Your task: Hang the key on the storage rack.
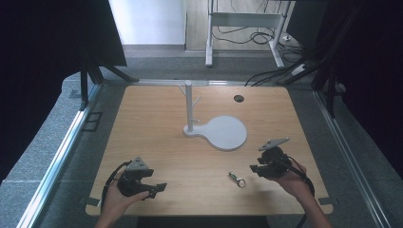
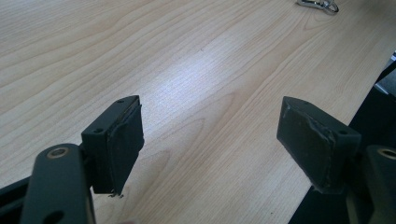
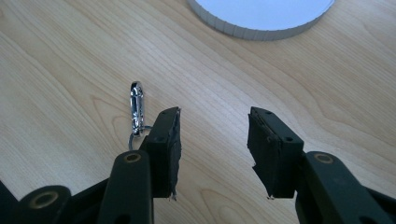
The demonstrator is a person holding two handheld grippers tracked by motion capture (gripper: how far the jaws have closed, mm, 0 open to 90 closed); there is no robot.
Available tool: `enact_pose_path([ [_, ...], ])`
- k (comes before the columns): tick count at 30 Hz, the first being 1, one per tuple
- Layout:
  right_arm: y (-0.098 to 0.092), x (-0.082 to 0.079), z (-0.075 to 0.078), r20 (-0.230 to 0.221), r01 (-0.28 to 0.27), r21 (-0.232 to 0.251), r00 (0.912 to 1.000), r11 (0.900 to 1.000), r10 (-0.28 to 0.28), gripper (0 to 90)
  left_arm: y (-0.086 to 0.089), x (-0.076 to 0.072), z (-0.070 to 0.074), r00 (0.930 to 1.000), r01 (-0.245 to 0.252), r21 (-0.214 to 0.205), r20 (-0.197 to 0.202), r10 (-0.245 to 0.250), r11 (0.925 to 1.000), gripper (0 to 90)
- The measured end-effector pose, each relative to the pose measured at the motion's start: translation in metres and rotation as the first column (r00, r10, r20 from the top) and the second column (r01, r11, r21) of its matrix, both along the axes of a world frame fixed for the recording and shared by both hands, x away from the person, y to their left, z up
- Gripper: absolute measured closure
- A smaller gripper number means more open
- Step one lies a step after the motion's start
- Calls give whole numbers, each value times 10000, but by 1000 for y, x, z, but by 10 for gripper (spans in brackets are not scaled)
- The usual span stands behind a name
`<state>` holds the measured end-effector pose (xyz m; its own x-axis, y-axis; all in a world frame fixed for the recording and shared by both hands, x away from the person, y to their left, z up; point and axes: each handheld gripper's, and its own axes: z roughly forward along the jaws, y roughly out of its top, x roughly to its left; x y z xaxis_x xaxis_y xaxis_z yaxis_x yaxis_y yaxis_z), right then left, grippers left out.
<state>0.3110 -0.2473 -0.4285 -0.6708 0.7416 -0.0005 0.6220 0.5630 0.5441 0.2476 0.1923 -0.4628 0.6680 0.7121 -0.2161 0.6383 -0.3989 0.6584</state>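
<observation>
Wood runs wide and bare between my two hands, so the middle of the table (image 1: 157,128) has lots of room to move. The small silver clip (image 1: 236,179) lies flat near the near edge, a bit right of the middle. It is just to the left of my right gripper (image 1: 255,169) and well apart from my left gripper (image 1: 160,187).

My right gripper's jaws stand about half open with nothing between them. In the right gripper view the clip (image 3: 136,112) sits just outside the left jaw, and that jaw covers part of its ring, so I cannot tell if they touch. My left gripper is wide open and holds nothing; only bare wood shows between its jaws in the left gripper view.

Far in the middle stands a white peg stand (image 1: 189,102) on a round white base (image 1: 225,133). The base is near my right hand's far side, so room is tighter there. In the right gripper view the top edge cuts off most of the base (image 3: 261,16).

In the left gripper view the clip (image 2: 317,4) is cut off at the top edge and hard to make out. The table's near edge lies close under both my hands.
</observation>
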Motion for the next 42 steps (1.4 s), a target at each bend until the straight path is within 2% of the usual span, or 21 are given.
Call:
enact_pose_path([
  [10, 11, 1, -4, -427, -330, -170, 9986, 9993, 322, 574, -1, -1, 1, 10000, 54, -6, -4, -54, 10000, 232],
  [12, 14, 1, -6, -659, -453, -207, 9969, 9988, 439, 582, -1, -1, 1, 10000, 72, -8, -5, -72, 10000, 232],
  [27, 34, 0, -16, -1081, -1007, -327, 9894, 9944, 967, 589, -4, -1, -2, 9998, 173, 57, -80, -172, 9998, 232],
  [42, 48, 4, -27, -1521, -1262, -482, 9813, 9908, 1176, 597, -3, 0, -2, 9998, 178, 82, -89, -178, 9998, 232],
])
